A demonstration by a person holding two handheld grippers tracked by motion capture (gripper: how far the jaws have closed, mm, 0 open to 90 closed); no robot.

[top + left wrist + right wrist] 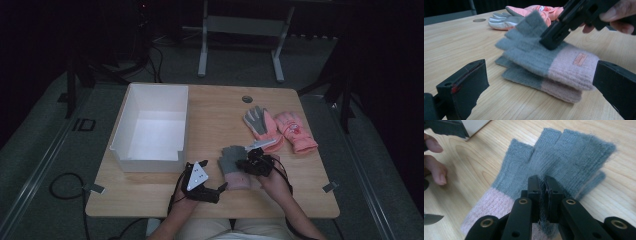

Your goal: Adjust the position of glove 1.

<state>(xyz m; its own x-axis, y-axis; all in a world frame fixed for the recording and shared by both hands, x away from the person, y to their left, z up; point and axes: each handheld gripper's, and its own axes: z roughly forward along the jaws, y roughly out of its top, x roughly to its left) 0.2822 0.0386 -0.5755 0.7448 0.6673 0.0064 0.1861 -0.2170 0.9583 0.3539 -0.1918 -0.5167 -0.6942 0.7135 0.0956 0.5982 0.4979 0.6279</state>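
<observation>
My right tool (543, 182) is pinched tight on the upper grey-and-pink fingerless glove (544, 53), gripping a fold of its grey knit near the middle, where grey meets the pink cuff. That glove is raised a little off a matching fingerless glove (524, 76) lying flat on the bench (215, 120) beneath it. My left tool (541, 82) sits low at the near edge with its jaws spread wide, holding nothing, the pink cuffs between them. In the high view the pair lies at the front centre of the bench, just right of the white box (150, 125). Farther back right rest a grey-palmed pink glove (260, 122) and a pink glove (295, 131), touching each other.
</observation>
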